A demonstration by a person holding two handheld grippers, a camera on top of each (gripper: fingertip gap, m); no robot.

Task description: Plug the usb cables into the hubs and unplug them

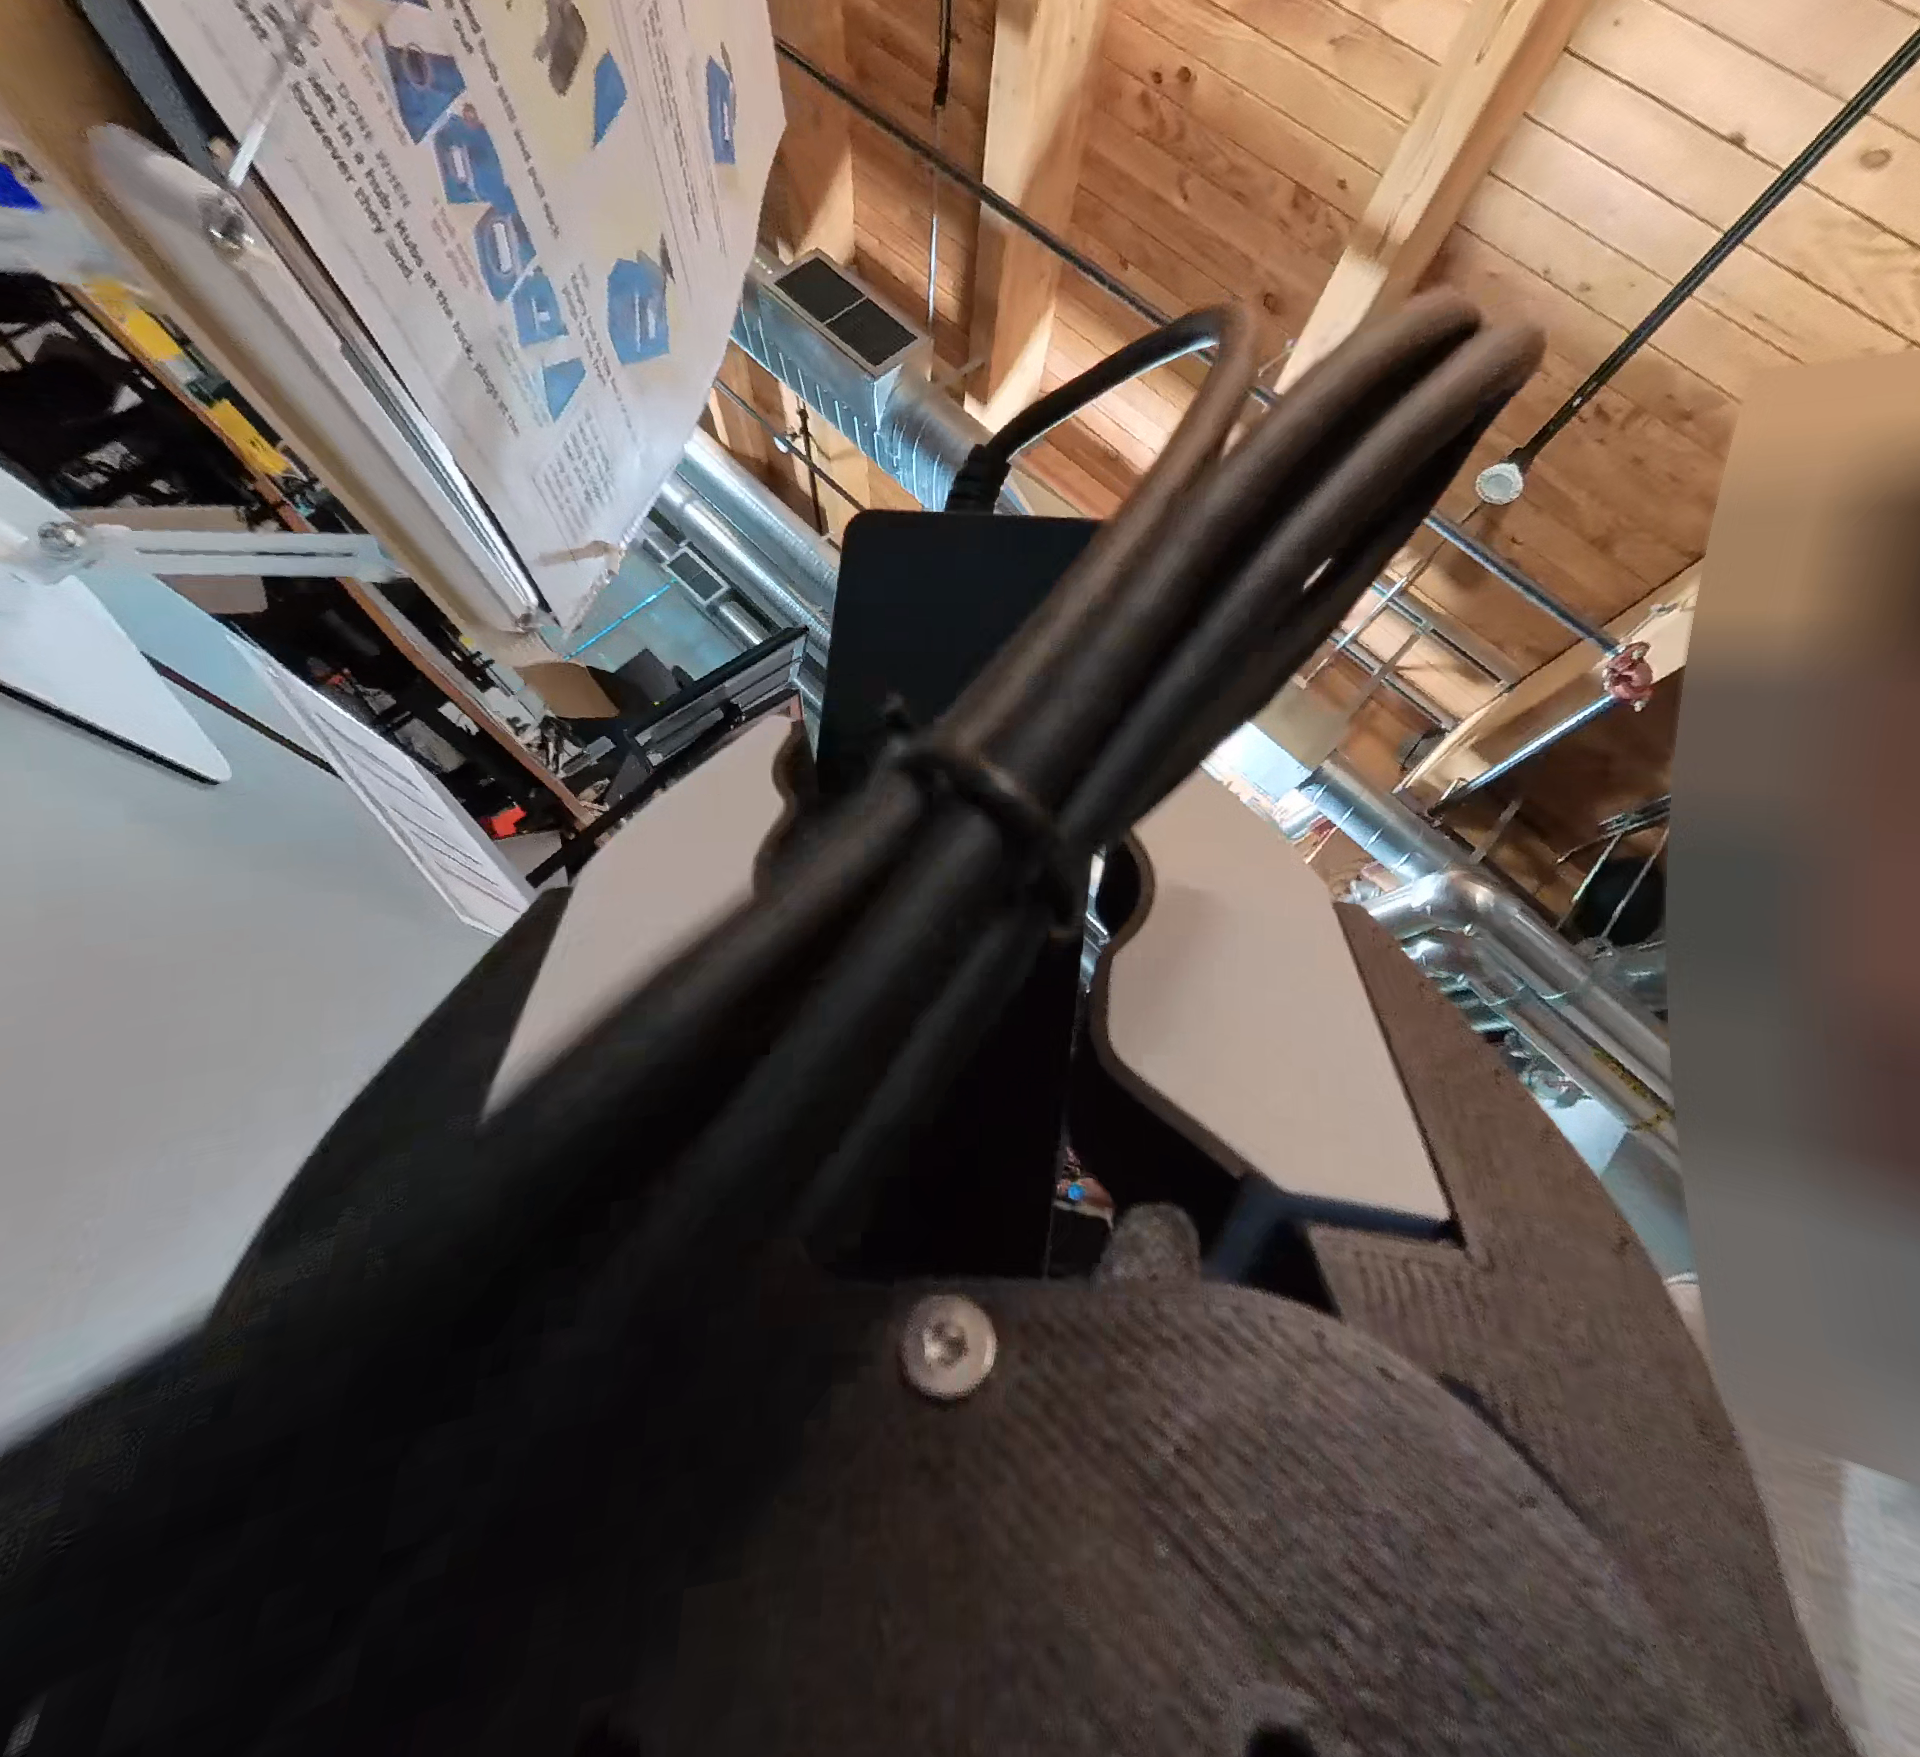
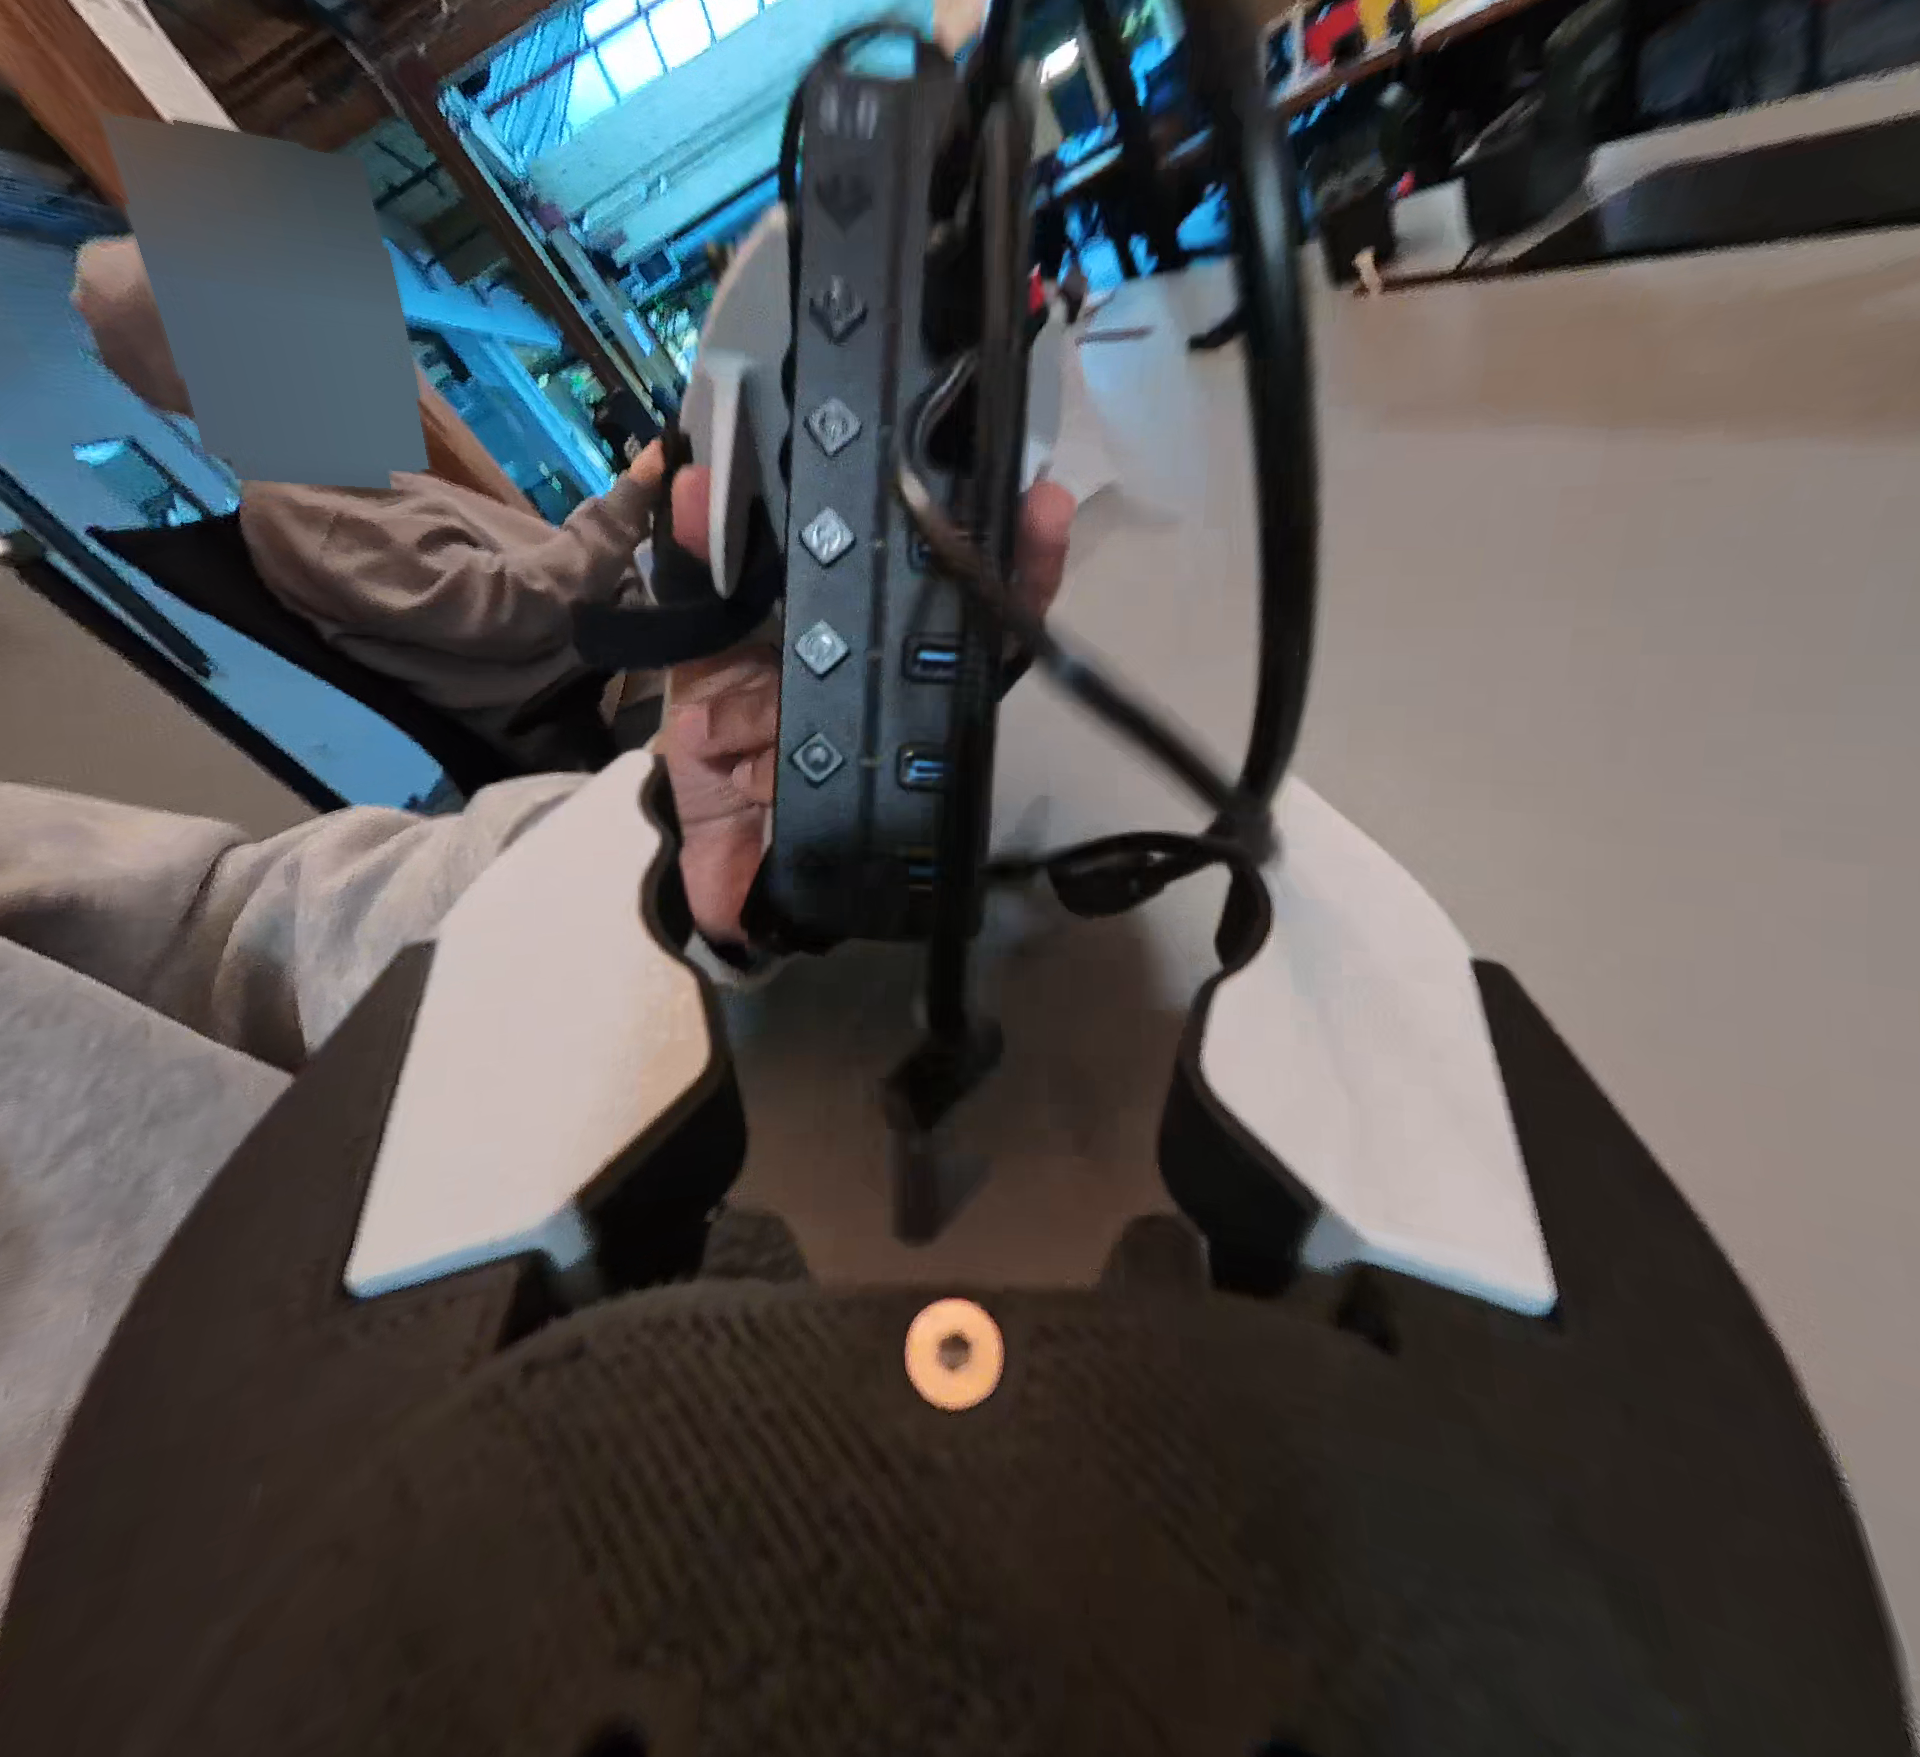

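Two grippers are in view, one per camera. In the left wrist view we find the left gripper [image 1: 956, 834] tilted up toward a wooden ceiling [image 1: 1351, 97], its pale fingers [image 1: 1247, 1011] closed on a flat black hub [image 1: 935, 647] that stands between them and projects past their tips. A bundle of black cable [image 1: 1195, 585], bound by a tie [image 1: 987, 788], lies across the hub in front of the fingers and partly hides the left one. A printed sheet [image 1: 499, 180] hangs to the left of the fingers.

In the right wrist view we see the right gripper [image 2: 956, 886] with its fingers [image 2: 540, 1063] set wide, gripping nothing. A black usb plug [image 2: 935, 1125] hangs in the gap between them, touching neither as far as we can tell. Beyond the fingertips, the hub [image 2: 852, 564] stands upright, its row of buttons and blue ports facing us, with a person's hand [image 2: 717, 772] behind it. The grey bench [image 2: 1558, 668] lies to the right of the fingers.
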